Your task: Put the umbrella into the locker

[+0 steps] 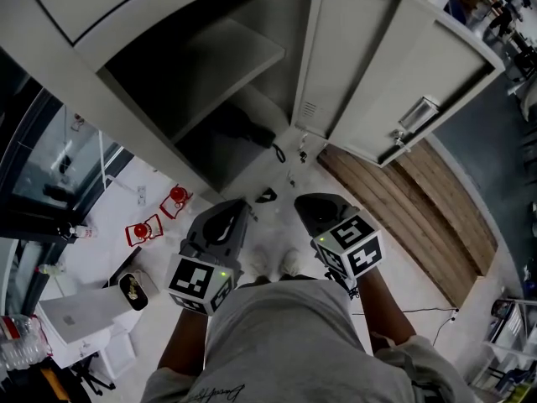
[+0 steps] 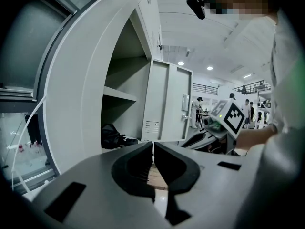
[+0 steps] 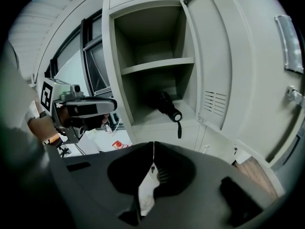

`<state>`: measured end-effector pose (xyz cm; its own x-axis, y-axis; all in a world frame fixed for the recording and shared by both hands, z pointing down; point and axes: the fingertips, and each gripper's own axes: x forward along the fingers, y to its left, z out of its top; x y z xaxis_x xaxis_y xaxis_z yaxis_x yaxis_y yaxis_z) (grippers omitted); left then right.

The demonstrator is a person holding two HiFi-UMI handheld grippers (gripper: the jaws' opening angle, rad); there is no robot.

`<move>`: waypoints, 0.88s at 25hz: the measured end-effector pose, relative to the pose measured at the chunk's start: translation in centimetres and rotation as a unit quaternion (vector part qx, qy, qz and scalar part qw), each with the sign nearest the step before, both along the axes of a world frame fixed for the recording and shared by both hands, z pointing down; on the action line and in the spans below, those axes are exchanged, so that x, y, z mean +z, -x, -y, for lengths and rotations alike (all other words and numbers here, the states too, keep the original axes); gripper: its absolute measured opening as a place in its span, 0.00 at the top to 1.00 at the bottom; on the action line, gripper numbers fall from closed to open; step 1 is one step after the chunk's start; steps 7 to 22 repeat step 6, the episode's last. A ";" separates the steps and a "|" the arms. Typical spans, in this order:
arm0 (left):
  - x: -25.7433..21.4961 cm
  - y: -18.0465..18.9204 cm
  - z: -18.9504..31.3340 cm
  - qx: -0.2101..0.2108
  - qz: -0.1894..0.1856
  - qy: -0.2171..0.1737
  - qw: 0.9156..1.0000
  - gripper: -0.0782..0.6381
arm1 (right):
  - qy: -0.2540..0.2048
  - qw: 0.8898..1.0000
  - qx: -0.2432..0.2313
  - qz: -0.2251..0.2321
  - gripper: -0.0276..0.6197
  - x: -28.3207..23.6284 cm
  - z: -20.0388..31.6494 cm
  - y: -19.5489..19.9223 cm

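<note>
The black folded umbrella (image 1: 243, 128) lies on the floor of the locker's lower compartment (image 1: 220, 154), and its wrist strap (image 1: 278, 152) hangs over the front edge. In the right gripper view the umbrella (image 3: 167, 106) rests under the shelf (image 3: 157, 66), handle end toward me. The left gripper view shows the umbrella (image 2: 112, 136) as a dark bundle. Both grippers are held back from the locker at waist height. My left gripper (image 1: 237, 204) (image 2: 153, 146) is shut with nothing between its jaws. Beside it, my right gripper (image 1: 307, 201) (image 3: 153, 146) is shut too, also holding nothing.
The locker door (image 1: 394, 65) stands wide open to the right. Two red objects (image 1: 159, 217) and small dark bits (image 1: 267, 196) lie on the white floor by the locker's base. A wooden strip (image 1: 419, 217) runs at right. White boxes (image 1: 84, 313) sit at lower left.
</note>
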<state>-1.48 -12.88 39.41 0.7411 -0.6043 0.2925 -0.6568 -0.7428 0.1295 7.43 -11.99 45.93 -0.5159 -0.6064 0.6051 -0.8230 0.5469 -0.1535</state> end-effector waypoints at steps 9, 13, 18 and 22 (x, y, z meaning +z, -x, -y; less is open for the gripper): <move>-0.2 0.1 0.1 -0.002 -0.001 0.007 1.000 0.86 | 0.001 1.000 -0.001 -0.005 0.91 0.1 0.1 0.3; -0.2 0.1 0.1 -0.002 -0.001 0.007 1.000 0.86 | 0.001 1.000 -0.001 -0.005 0.91 0.1 0.1 0.3; -0.2 0.1 0.1 -0.002 -0.001 0.007 1.000 0.86 | 0.001 1.000 -0.001 -0.005 0.91 0.1 0.1 0.3; -0.2 0.1 0.1 -0.002 -0.001 0.007 1.000 0.86 | 0.001 1.000 -0.001 -0.005 0.91 0.1 0.1 0.3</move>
